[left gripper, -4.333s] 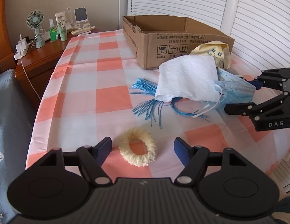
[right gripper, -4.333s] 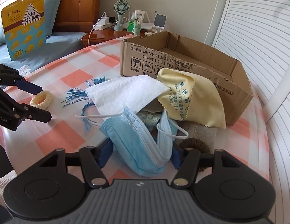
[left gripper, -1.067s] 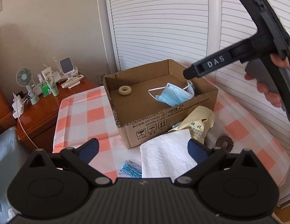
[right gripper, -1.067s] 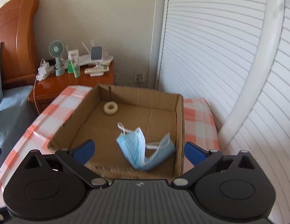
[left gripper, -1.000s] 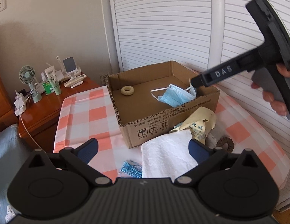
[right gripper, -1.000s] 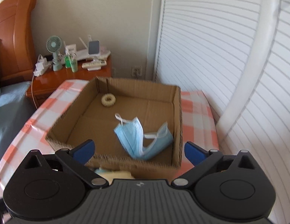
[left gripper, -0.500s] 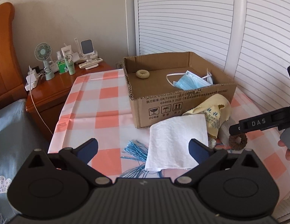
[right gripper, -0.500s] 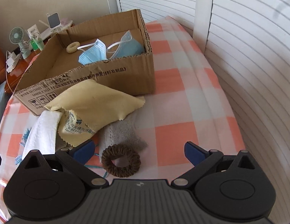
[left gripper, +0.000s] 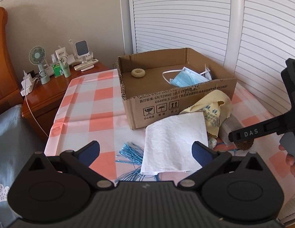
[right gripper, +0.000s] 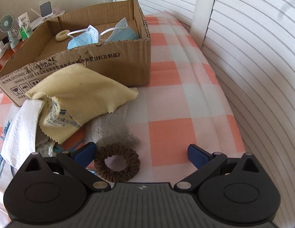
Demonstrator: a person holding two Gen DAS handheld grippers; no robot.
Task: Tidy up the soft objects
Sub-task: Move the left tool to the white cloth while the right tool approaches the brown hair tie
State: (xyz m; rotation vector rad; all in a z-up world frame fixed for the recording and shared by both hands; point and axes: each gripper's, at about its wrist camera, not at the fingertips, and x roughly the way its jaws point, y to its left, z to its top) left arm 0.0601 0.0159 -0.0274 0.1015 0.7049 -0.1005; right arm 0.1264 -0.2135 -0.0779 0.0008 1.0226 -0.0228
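Since the brown scrunchie (right gripper: 117, 165) lies on the checked cloth (right gripper: 172, 133) just ahead of my right gripper (right gripper: 140, 154), nearer its left finger than its right, I should shift a little left to centre the ring before lowering. Both its fingers stand wide apart and hold nothing. I'd pinch one side of the ring, not span it, and keep clear of the grey knit cloth (right gripper: 111, 127) just beyond it. Ahead and left waits the cardboard box (right gripper: 109, 64), holding the blue mask (right gripper: 84, 39) and cream scrunchie (right gripper: 61, 35). My left gripper (left gripper: 145, 152) hangs spread and empty over the white cloth (left gripper: 176, 142).
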